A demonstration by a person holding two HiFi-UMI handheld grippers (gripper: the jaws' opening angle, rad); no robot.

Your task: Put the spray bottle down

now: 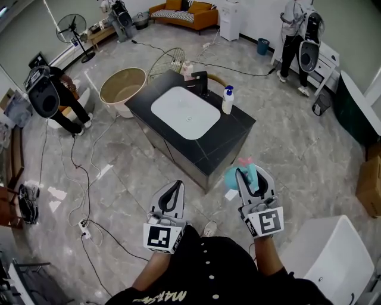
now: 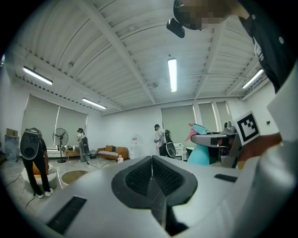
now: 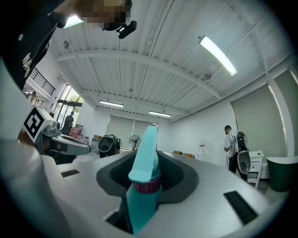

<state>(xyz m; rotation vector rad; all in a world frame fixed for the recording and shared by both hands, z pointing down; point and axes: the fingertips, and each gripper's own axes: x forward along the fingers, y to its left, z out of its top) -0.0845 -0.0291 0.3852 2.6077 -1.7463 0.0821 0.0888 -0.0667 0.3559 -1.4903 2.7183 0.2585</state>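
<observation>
2 grippers, both white plastic shells with dark ribbed pads and 1 marker cube each.
Left gripper: jaws pressed together, nothing between them.
Right gripper: clamped on the 1 spray bottle. The bottle has a teal plastic body, a magenta ring collar and a teal wedge-shaped head, with a pink bit at the head in the head view. It is held in the air over the floor, near the closest corner of the vanity island and not touching it.

Island: 1, with a rectangular black slab top showing tile seams.
- 1 white sink basin set in the top, a glossy rounded rectangle.
- 1 black faucet at the basin's far edge.
- 1 pump bottle, white with a blue top, upright on the slab just right of the basin.

Floor: glossy grey marble-look tile with black cables across it.
Also in view:
- 1 round beige tub just left of the island
- 1 pedestal fan
- 1 orange sofa
- 1 white glossy tub at lower right
- 3 people: person at left, person at far wall, person at upper right
</observation>
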